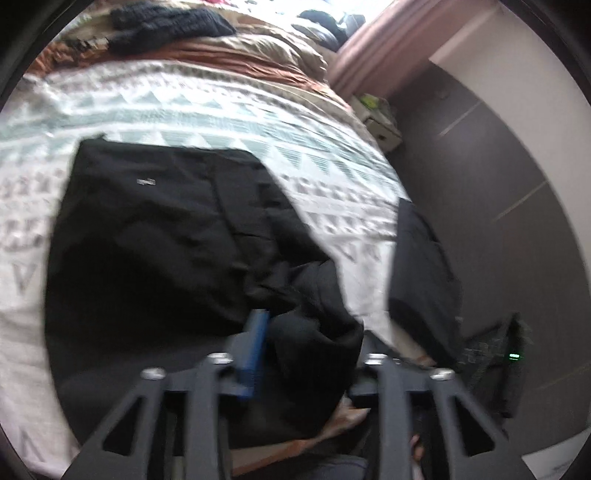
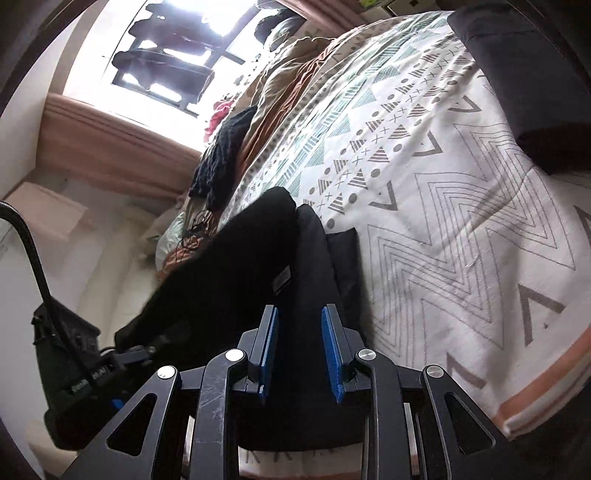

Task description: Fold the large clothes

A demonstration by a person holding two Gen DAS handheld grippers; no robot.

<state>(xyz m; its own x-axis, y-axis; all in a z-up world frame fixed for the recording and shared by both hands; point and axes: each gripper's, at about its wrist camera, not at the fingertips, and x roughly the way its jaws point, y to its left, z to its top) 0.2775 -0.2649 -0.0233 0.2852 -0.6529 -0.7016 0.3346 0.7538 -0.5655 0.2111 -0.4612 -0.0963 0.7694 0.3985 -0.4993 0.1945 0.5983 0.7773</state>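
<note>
A large black garment (image 1: 159,236) lies partly folded on the patterned bedspread (image 1: 229,118). My left gripper (image 1: 291,347) sits at its near right corner, where bunched black cloth covers the space between the jaws; only the left blue pad (image 1: 255,350) shows, so its state is unclear. In the right wrist view the same black garment (image 2: 258,251) lies along the bed's near edge. My right gripper (image 2: 300,332) is open, its blue pads (image 2: 269,339) apart just over the cloth, holding nothing.
A second dark garment (image 1: 421,273) hangs over the bed's right edge, and shows as a dark pile (image 2: 532,74) in the right wrist view. A black knitted item (image 1: 173,22) lies near the pillows. A black bag (image 2: 62,354) stands on the floor at left.
</note>
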